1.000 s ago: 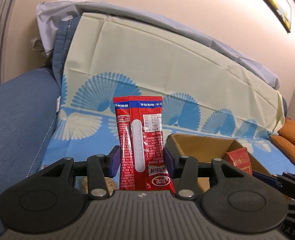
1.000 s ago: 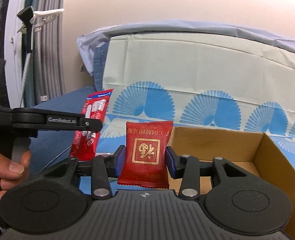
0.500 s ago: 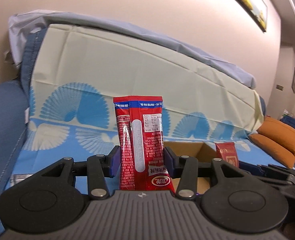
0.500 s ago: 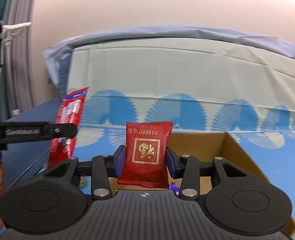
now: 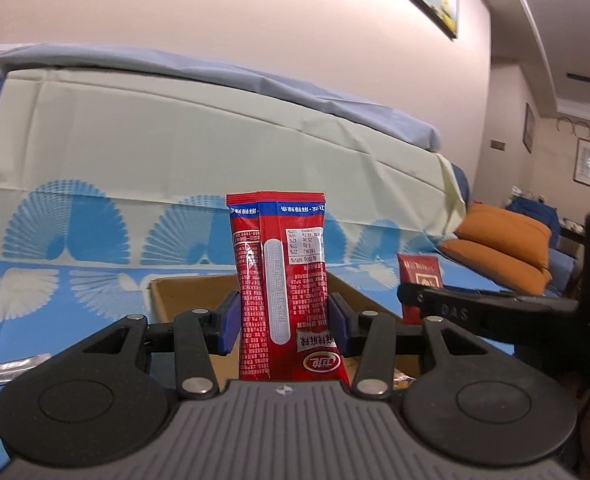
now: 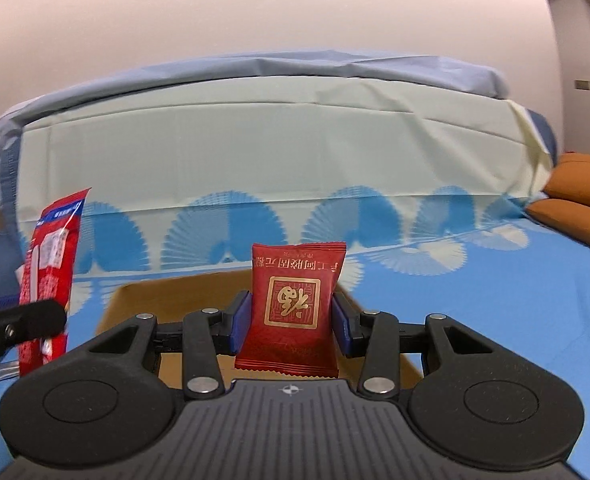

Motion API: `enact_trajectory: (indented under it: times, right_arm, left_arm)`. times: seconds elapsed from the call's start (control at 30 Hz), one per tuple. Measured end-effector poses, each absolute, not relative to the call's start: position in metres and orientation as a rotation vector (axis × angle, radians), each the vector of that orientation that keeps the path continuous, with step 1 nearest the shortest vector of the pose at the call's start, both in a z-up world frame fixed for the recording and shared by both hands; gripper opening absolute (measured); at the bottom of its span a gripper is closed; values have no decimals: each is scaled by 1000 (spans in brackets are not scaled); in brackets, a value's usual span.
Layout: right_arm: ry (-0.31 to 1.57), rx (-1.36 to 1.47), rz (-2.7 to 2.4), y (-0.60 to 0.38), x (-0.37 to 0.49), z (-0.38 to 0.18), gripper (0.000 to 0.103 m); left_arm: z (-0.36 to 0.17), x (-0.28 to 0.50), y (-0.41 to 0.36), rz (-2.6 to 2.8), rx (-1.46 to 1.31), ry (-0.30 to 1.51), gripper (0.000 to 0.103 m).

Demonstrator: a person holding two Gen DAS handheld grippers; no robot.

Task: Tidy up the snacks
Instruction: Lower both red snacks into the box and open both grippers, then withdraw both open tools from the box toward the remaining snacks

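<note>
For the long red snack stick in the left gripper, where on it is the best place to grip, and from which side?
Grip the snack stick across its narrow width, low on its length, pads on the two long edges, as the left gripper does. It is flat, tall and floppy; pinching the long edges near one end holds it upright, free end pointing forward toward the box.

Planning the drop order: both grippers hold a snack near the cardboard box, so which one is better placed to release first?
Probably the right gripper: its square red packet sits centred before the cardboard box. The left gripper, holding the long red packet, looks similarly close, so the margin is small.
</note>
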State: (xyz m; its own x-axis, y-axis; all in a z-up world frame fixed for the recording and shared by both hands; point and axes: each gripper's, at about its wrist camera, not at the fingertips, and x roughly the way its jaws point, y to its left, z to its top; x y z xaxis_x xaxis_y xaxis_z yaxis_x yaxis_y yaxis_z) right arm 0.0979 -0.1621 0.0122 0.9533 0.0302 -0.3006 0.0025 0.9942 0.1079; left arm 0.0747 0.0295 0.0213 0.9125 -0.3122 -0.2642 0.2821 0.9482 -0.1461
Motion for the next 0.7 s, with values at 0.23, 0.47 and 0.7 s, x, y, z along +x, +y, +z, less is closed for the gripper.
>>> enact_trajectory:
  times: [0.23,0.47,0.7]
  right_arm:
    - [293,110,-11,-173,96,10,45]
    - [289,120,-40,-173,96,11,71]
    - [293,106,-25,-161,95,10,71]
  left_arm:
    - [16,79,17,-365,-110,310,51]
    - [14,80,16,-362,-107,315,65]
    - [11,82,24,-334,-107,317,47]
